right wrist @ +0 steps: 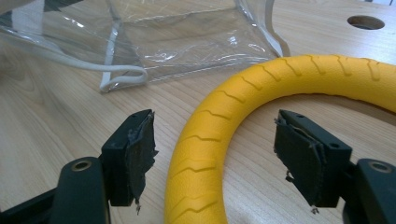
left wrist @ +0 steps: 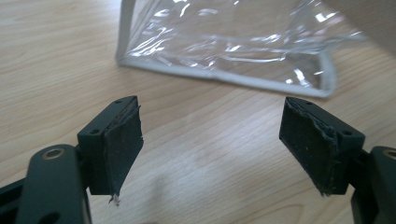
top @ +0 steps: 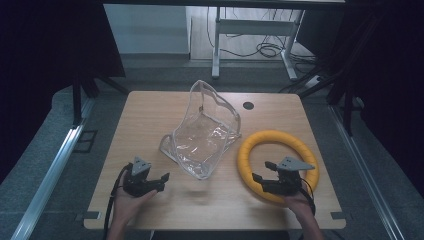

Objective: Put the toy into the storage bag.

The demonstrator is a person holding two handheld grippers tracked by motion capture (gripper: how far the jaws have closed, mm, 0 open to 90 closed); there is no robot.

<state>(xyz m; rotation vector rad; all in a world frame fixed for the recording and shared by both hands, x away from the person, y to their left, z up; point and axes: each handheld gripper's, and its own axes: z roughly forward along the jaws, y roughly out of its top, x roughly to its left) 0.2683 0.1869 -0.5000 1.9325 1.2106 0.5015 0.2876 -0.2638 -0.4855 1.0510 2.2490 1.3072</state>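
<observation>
A clear plastic zip bag point(top: 202, 135) stands slumped in the middle of the wooden table point(top: 150, 110), its white-edged opening facing the near side. To its right lies a yellow ribbed ring point(top: 270, 136), flat on the table. My left gripper point(top: 162, 182) rests near the front left, open, its jaws pointing at the bag point(left wrist: 224, 42) with bare wood between them point(left wrist: 211, 116). My right gripper point(top: 261, 177) is open at the ring's near left arc. In the right gripper view the ring point(right wrist: 289, 70) runs between the spread jaws point(right wrist: 215, 126) without touching either pad, and the bag point(right wrist: 177, 37) lies beyond.
A round cable hole point(top: 248, 105) sits in the far right part of the tabletop point(right wrist: 365, 21). Beyond the table stand a white desk frame point(top: 217, 45) and loose cables point(top: 267, 50) on the floor. Dark curtains flank both sides.
</observation>
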